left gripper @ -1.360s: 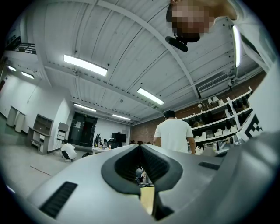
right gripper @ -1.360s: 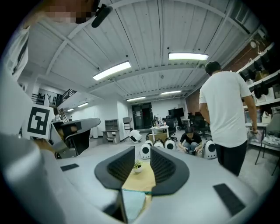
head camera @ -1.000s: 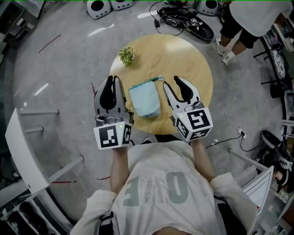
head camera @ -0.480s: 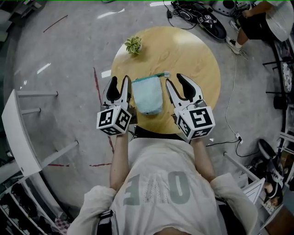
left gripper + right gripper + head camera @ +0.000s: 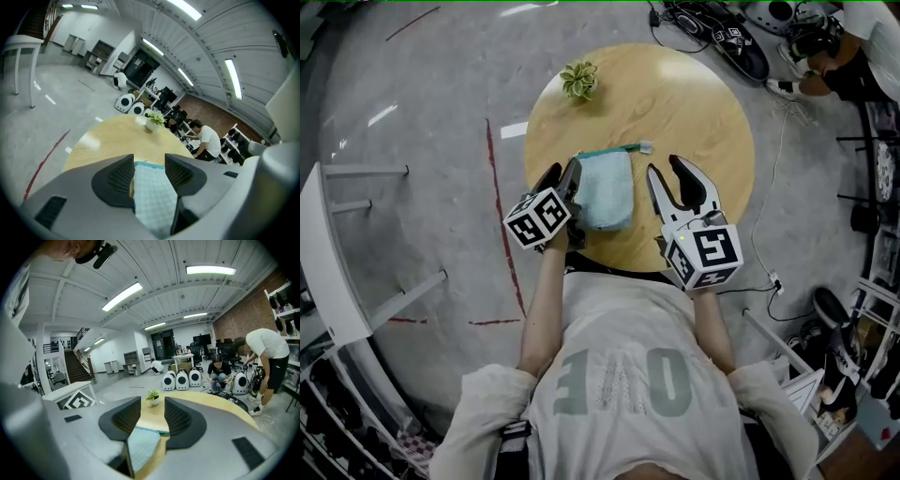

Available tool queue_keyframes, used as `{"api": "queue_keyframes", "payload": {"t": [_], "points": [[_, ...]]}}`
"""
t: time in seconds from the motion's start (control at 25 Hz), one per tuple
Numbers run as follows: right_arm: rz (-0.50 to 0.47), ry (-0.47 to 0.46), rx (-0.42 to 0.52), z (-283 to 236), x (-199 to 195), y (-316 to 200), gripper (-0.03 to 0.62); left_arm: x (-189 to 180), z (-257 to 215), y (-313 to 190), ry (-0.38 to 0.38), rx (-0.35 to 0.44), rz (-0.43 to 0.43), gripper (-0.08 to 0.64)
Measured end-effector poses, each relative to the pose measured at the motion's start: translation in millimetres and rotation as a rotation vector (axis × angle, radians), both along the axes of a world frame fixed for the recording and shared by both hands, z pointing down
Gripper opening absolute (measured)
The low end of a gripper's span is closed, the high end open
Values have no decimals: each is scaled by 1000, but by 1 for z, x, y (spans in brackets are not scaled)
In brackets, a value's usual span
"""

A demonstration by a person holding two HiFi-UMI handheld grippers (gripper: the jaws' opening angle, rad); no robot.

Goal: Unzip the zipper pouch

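A light blue zipper pouch (image 5: pixel 607 192) lies on the round wooden table (image 5: pixel 694 103), its teal zipper (image 5: pixel 609 153) along the far edge with the pull at the right end (image 5: pixel 645 147). My left gripper (image 5: pixel 562 178) is low at the pouch's left edge. Its jaws have just been opening and stand open, and in the left gripper view the pouch (image 5: pixel 152 197) shows between them (image 5: pixel 149 164). My right gripper (image 5: pixel 668 173) hovers just right of the pouch, open and empty. In the right gripper view (image 5: pixel 152 411) the pouch (image 5: pixel 140 446) lies low and left.
A small potted plant (image 5: pixel 579 80) stands at the table's far left rim. A person (image 5: pixel 839 52) crouches beyond the table at the upper right among gear and cables (image 5: pixel 712 42). A white table (image 5: pixel 333 272) stands to the left. A red line (image 5: pixel 495 202) runs along the floor.
My left gripper has dropped to the pouch's left edge, rolled, and its jaws have gone from shut to open. The right gripper has sunk a little.
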State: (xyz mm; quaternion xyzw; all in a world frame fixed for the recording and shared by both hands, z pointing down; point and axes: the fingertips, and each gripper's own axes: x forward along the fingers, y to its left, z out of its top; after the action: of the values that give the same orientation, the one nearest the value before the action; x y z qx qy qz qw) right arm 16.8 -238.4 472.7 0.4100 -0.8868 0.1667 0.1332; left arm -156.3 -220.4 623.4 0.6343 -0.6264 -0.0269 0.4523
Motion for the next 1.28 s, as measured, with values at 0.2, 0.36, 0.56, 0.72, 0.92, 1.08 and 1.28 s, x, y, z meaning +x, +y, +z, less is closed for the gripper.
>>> {"api": "queue_keyframes", "payload": {"t": [0.2,0.36,0.56,0.72,0.92,1.08,1.28], "points": [[-12,7,-16,8,-9,0,153,8,28,2,82,-112,34,217],[-15,16,-21,12,-10,0,153,14,39,2,136,-163,62,189],[-19,27,-25,13,-10,0,153,13,46,1,189,-212,62,107],[-15,35,-22,15,-8,1,153,12,52,2,205,-250,78,43],[-5,29,-2,9,-7,1,153,11,42,-2,199,-210,77,31],[9,15,29,-2,-5,0,153,13,7,-16,126,-116,123,31],[34,-15,90,-28,-2,-3,153,9,-61,-38,10,58,170,29]]}}
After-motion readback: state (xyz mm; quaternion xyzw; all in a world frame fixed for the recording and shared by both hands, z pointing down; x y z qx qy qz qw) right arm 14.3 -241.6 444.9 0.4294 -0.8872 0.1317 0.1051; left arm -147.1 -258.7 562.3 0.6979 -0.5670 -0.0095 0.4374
